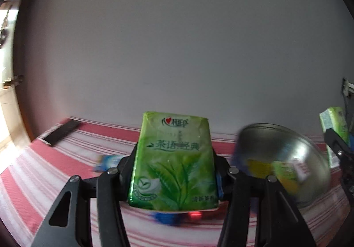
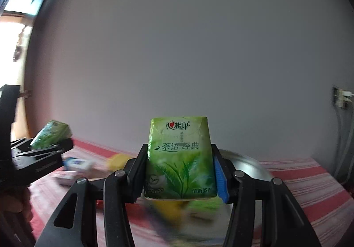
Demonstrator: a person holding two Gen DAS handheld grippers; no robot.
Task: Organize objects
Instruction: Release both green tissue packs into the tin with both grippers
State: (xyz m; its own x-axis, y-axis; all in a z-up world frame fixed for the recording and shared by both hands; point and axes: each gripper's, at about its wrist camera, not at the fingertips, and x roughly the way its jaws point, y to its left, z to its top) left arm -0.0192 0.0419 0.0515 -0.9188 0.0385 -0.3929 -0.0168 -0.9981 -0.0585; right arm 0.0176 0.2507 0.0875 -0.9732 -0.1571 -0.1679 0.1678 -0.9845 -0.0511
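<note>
I am mid-carry, my left gripper [image 1: 174,171] and right gripper [image 2: 180,171] each clamped on a green tissue pack [image 1: 174,163] held above the striped bedspread [image 1: 66,158], and next I judge both packs need setting into the steel bowl [image 1: 287,154].

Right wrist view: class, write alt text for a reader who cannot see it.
The right gripper is shut on a green tissue pack, held upright before a plain grey wall. Behind it lie a red-and-white striped cloth and a blurred metal bowl; at left, the left gripper holds another green tissue pack.
</note>
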